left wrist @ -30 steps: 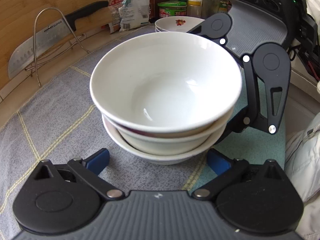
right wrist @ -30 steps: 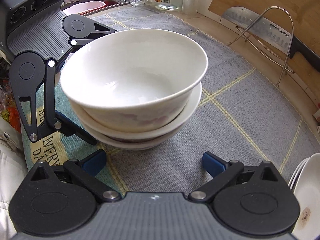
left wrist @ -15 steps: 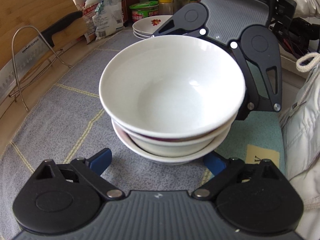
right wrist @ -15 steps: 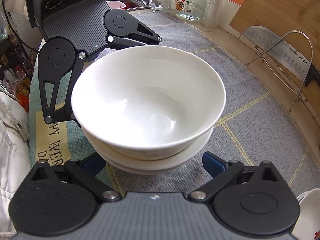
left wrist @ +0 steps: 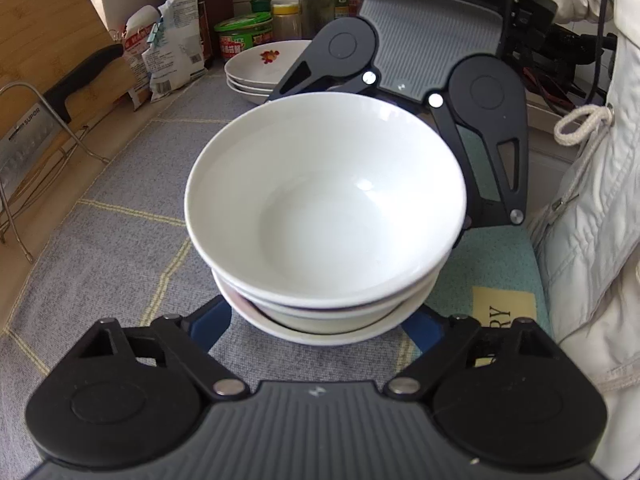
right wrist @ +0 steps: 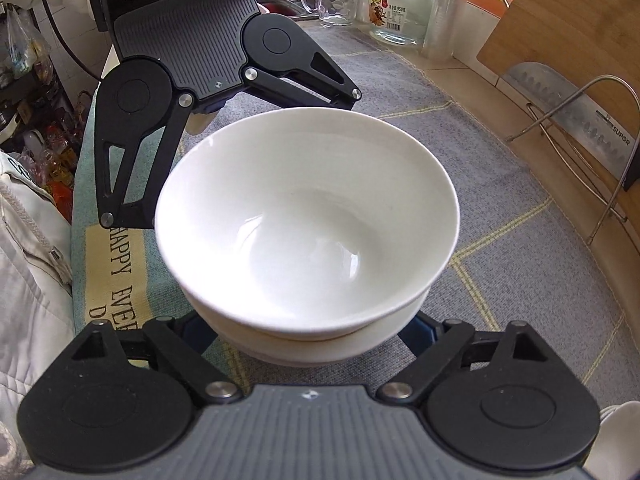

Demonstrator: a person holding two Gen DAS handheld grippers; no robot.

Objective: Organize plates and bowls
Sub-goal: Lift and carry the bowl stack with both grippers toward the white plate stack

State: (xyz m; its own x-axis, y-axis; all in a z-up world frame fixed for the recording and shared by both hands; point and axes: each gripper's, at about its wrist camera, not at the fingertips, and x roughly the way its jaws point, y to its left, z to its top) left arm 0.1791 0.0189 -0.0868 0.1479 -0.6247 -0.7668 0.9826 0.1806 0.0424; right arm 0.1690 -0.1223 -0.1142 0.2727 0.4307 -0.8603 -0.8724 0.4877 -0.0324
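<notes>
I flank the stacked bowls [left wrist: 326,216] with both grippers, left gripper [left wrist: 320,322] and right gripper [right wrist: 308,326] spread wide, seemingly not clamping; uneven squeezing could topple the stack.

I see a grey mat [left wrist: 120,184] covering the counter [left wrist: 52,184], carrying stacked bowls [left wrist: 324,200], stacked plates [left wrist: 260,72] and a wire rack [left wrist: 52,128].

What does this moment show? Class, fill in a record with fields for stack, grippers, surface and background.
stack: white ceramic bowls nested, upright, on the mat
left gripper: open, fingers straddling the stack's base
right gripper: open, facing it from the opposite side
surface: grey woven mat with yellow lines
background: stacked white flower-printed plates; steel cleaver on a wire rack
</notes>
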